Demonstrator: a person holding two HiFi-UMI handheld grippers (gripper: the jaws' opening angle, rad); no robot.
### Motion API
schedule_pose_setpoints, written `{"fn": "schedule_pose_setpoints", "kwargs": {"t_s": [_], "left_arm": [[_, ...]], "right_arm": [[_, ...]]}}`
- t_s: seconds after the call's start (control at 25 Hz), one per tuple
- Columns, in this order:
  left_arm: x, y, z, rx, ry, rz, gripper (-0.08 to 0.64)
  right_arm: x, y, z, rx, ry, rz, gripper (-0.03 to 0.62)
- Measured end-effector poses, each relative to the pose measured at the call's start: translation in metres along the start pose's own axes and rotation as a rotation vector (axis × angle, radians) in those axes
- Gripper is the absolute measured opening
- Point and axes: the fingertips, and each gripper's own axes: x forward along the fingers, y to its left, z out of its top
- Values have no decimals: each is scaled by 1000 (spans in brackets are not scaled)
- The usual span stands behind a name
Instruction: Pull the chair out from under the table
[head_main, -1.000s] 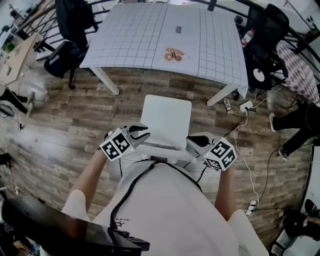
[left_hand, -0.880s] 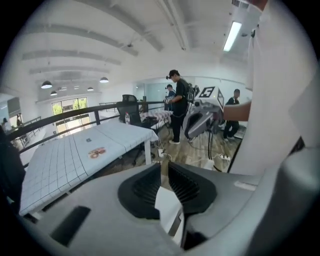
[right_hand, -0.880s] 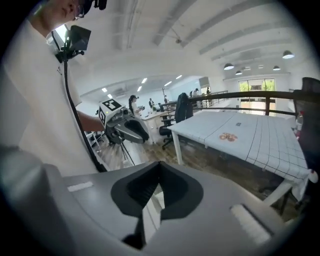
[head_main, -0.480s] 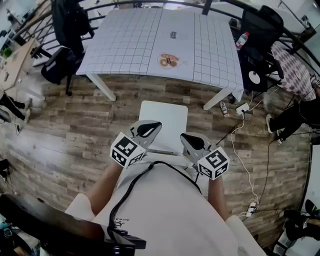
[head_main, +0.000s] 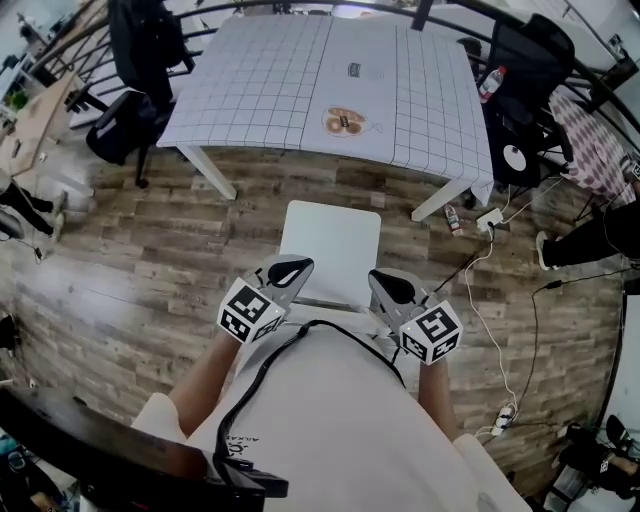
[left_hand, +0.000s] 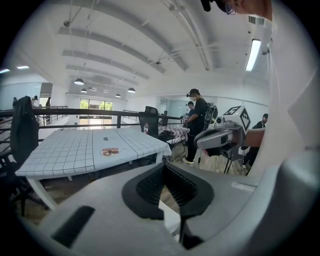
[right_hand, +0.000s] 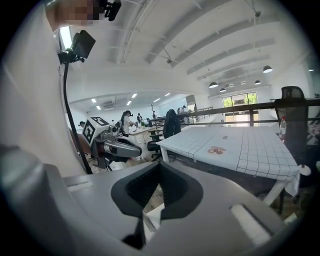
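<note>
Quick status from my end. The white chair is fully clear of the table. It stands on the wood floor with its seat dead ahead of me at 12 o'clock, and the table is further out on the same line. A strip of bare floor shows between the seat's far edge and the table's near edge, so they're apart, not tucked together.

The left hand-held gripper sits at roughly 11 o'clock off my chest, over the near left corner of the seat. The right hand-held gripper is at roughly 1 o'clock, by the near right corner. Both point away from me and a bit downward. In the left gripper view the black pads meet at the tips with nothing pinched between them. It's the same in the right gripper view, so both are fully closed on air. From the head view I can't tell whether either one touches the chair.

Other stuff: the table has a grid-pattern cloth with a round brown thing lying on it. There's a black office chair at 10 o'clock and another black chair at 1 o'clock with a bottle just beside it. A white power strip lies on the floor at 2 o'clock.
</note>
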Motion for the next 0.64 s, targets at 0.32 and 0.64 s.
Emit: {"fn": "schedule_pose_setpoints", "kwargs": {"t_s": [0.32, 0.64], "left_arm": [[-4, 0, -10, 21, 39, -8, 6], [-6, -6, -22, 51, 95, -45, 8]], "right_arm": [[0, 4, -7, -7, 26, 2, 5], [-4, 6, -12, -22, 42, 15, 5]]}}
